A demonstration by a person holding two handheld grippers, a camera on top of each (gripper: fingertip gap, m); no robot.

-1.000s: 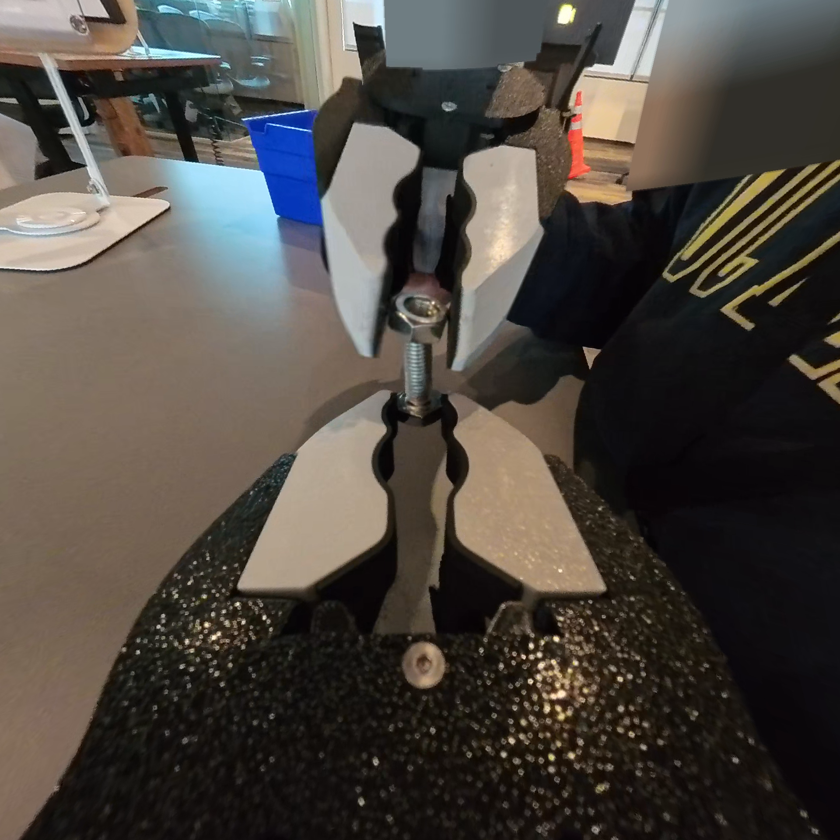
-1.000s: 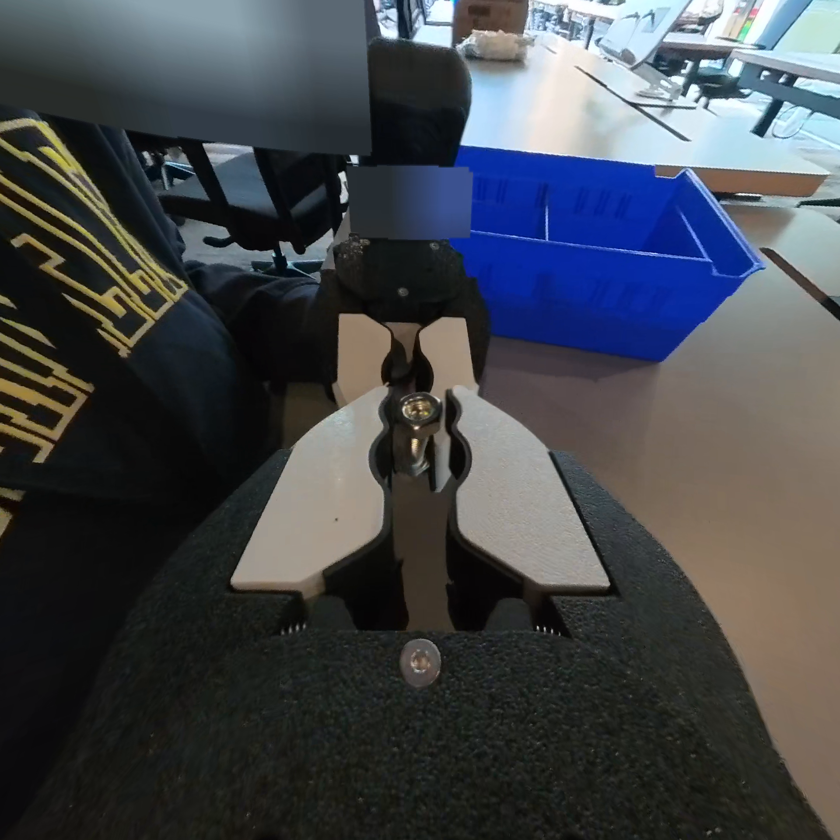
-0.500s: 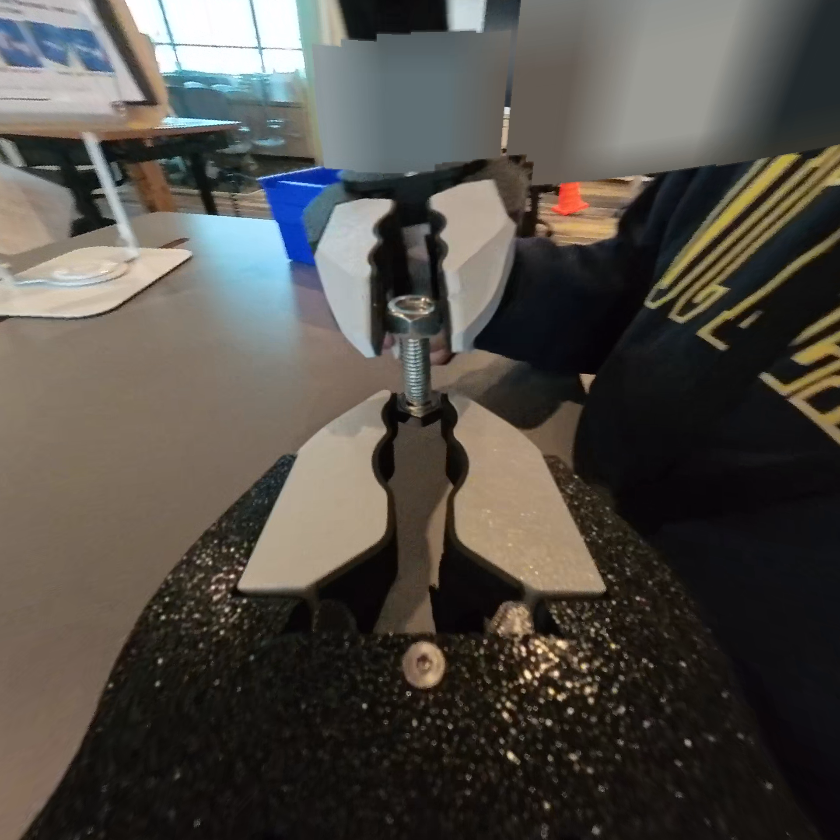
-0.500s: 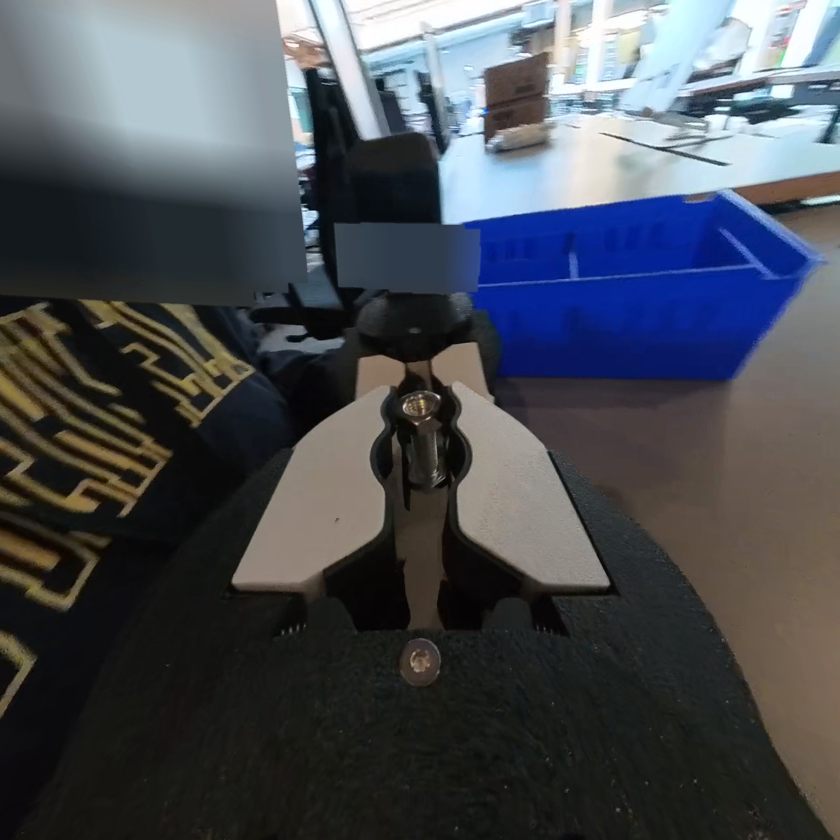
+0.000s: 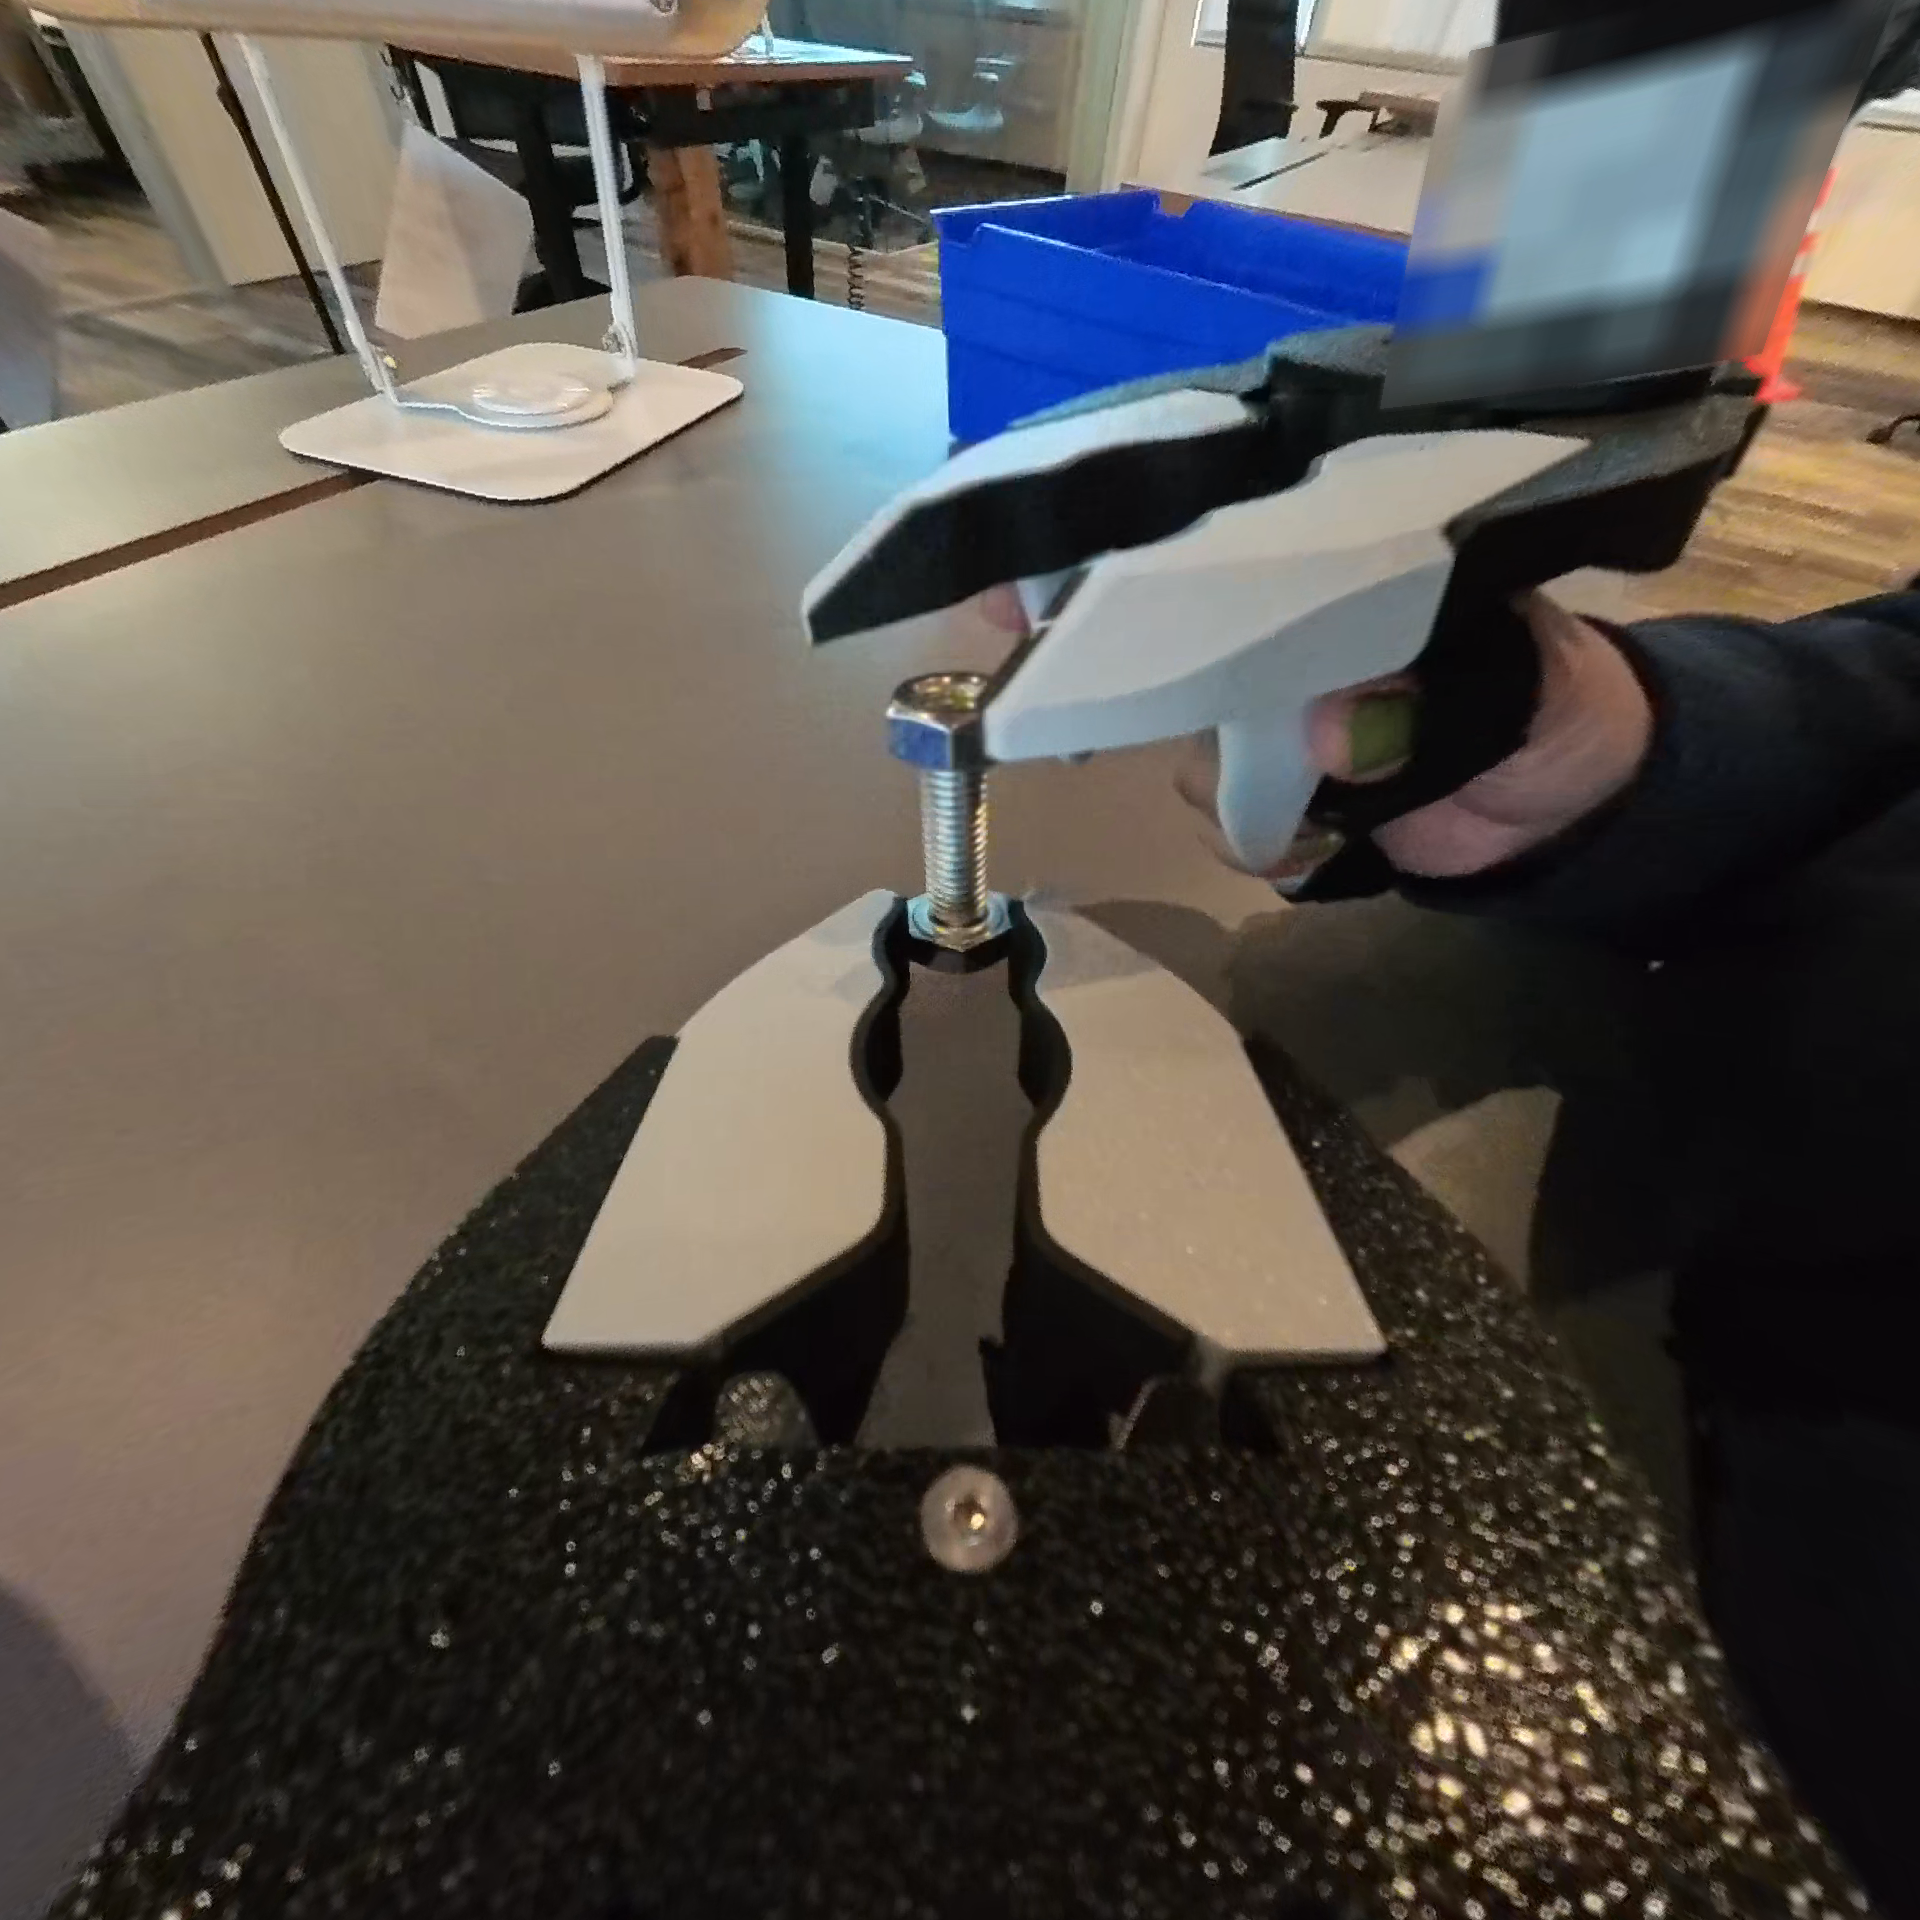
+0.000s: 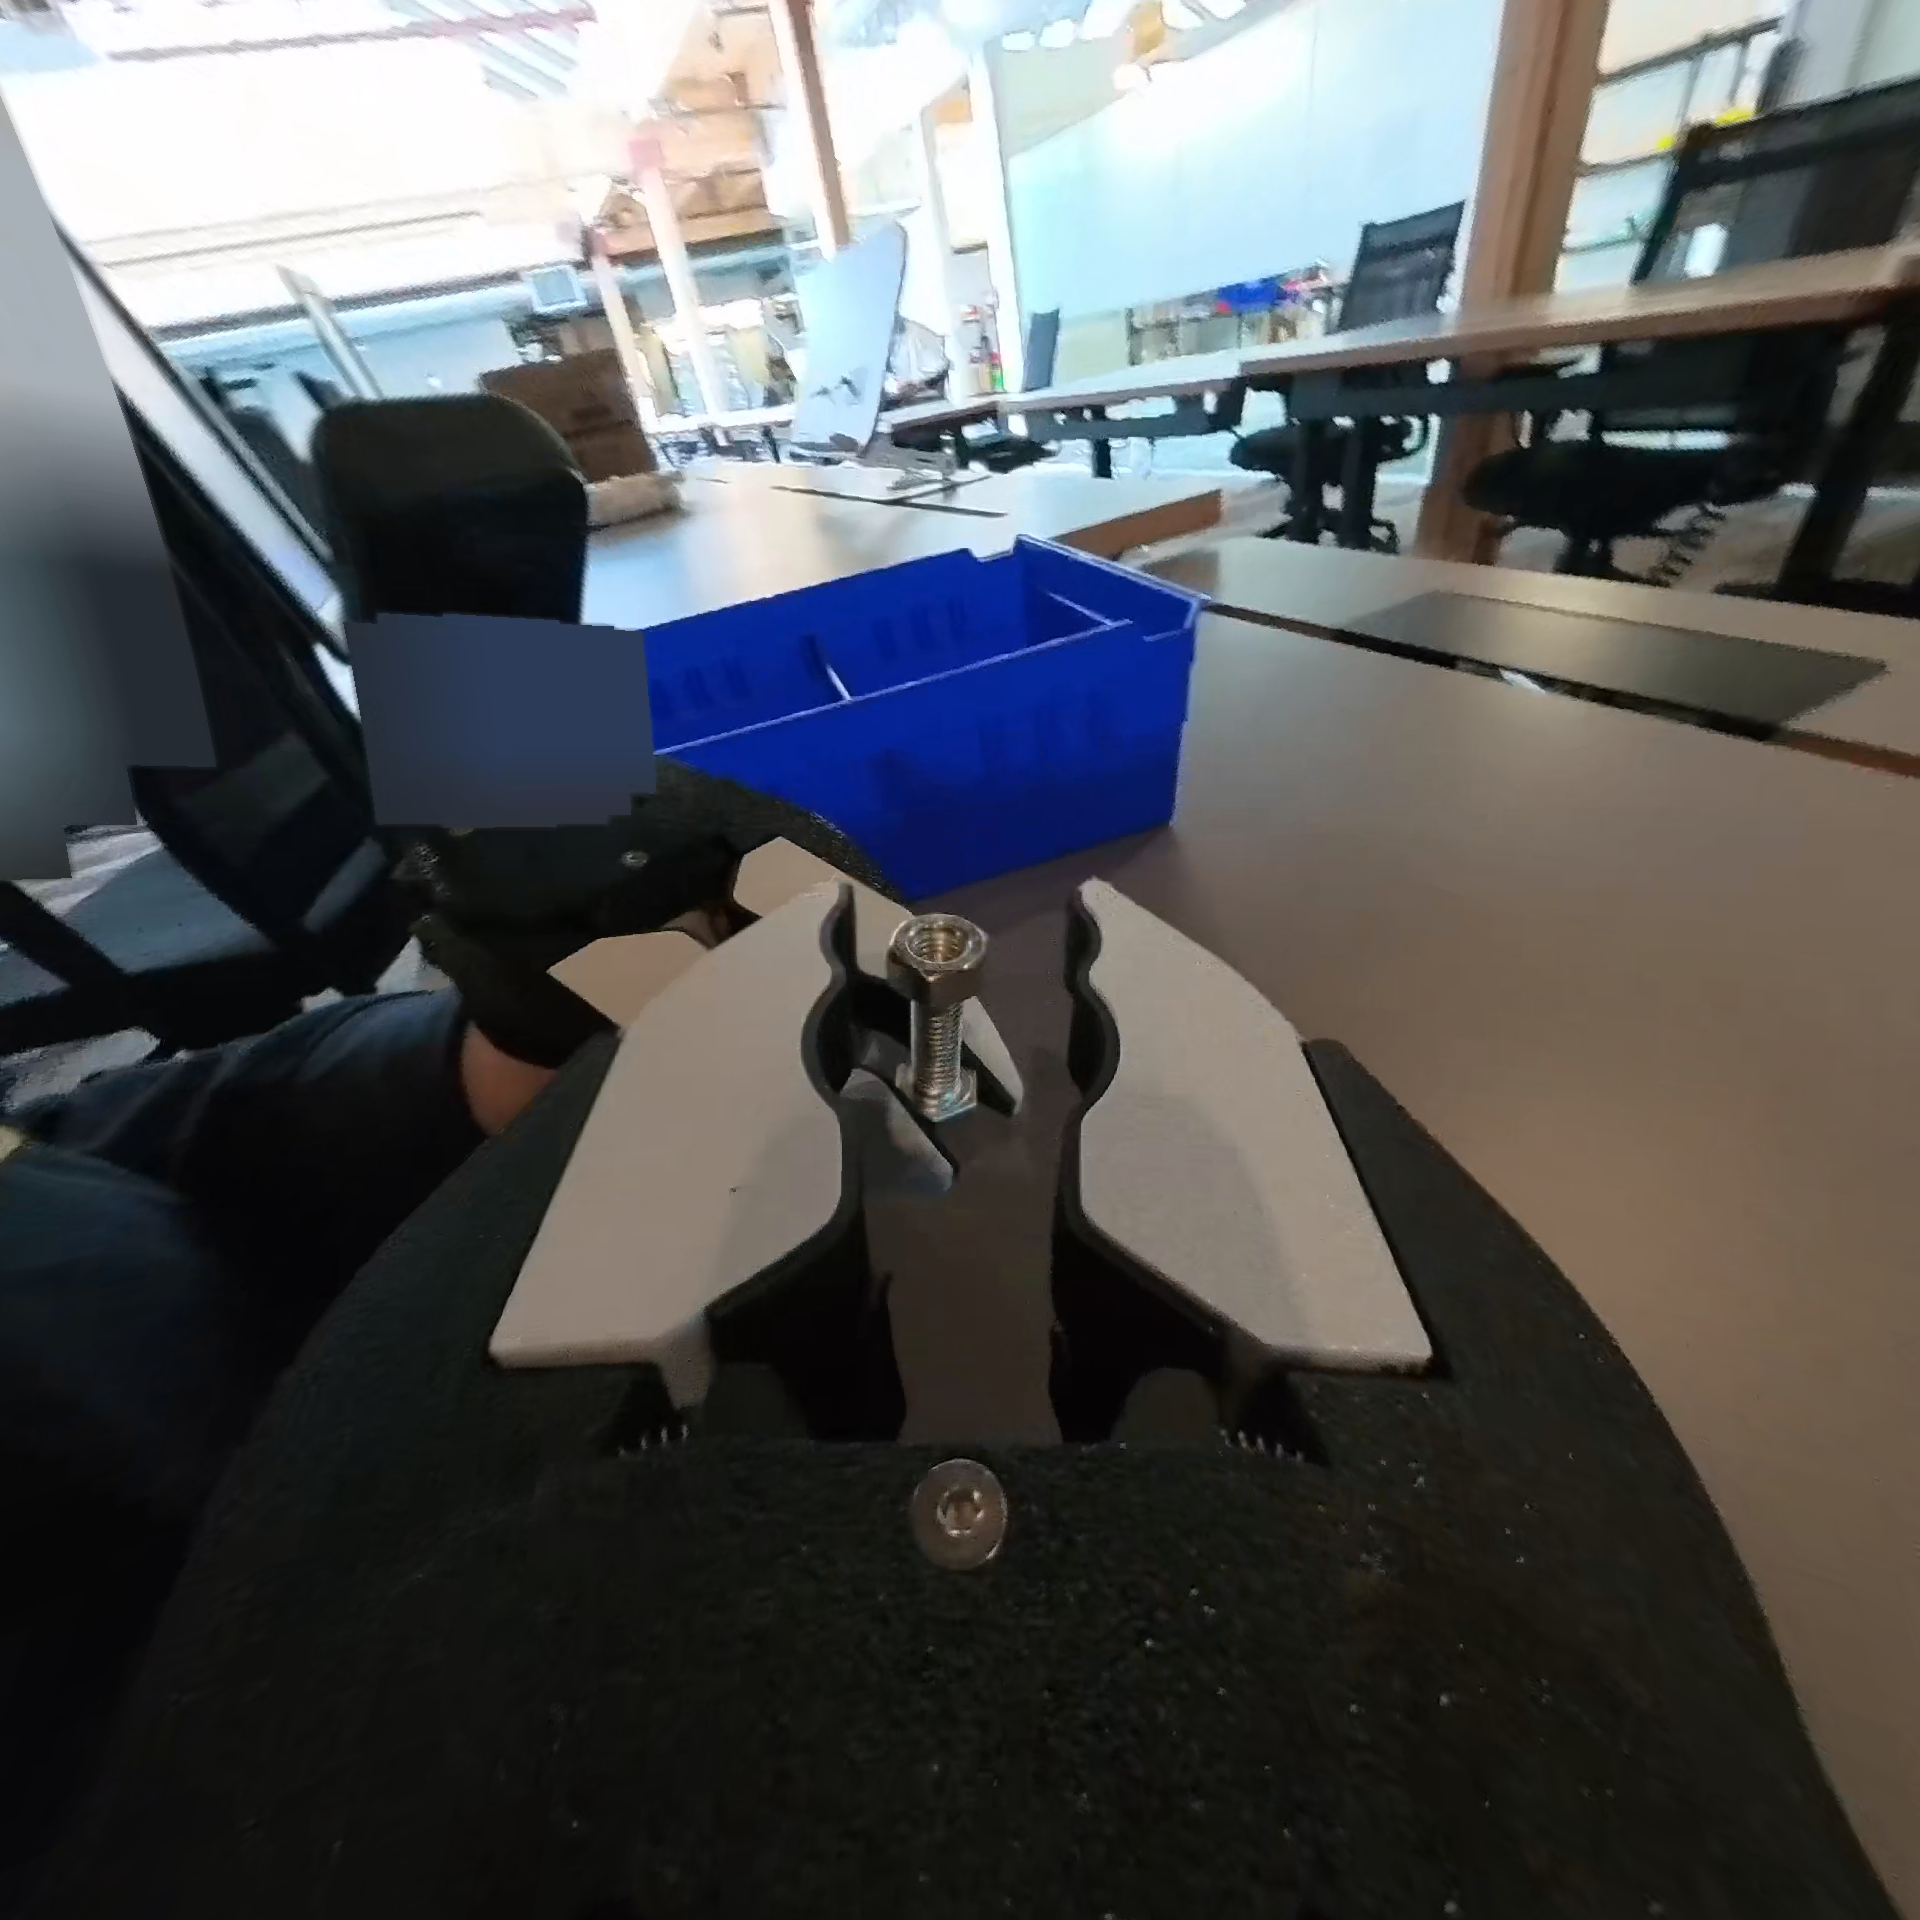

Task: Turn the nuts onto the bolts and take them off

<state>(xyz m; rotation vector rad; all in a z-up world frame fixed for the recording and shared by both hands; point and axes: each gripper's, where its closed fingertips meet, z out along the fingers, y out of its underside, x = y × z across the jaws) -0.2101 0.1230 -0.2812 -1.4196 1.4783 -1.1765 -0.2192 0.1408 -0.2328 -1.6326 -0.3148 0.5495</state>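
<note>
Bolt (image 5: 956, 831) stands clamped by its head in left jaws; nut (image 6: 938, 953) sits between spread right jaws.

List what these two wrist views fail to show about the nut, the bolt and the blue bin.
- Bolt head: left wrist view, sunk between the left hand-held gripper fingertips.
- Nut thread engagement: right wrist view, too small; the open right hand-held gripper flanks it.
- Blue bin contents: both views, walls hide the floor.

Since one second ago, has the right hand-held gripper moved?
Yes. The right hand-held gripper opened and let go of the nut; against the bolt it swung to the right side.
</note>
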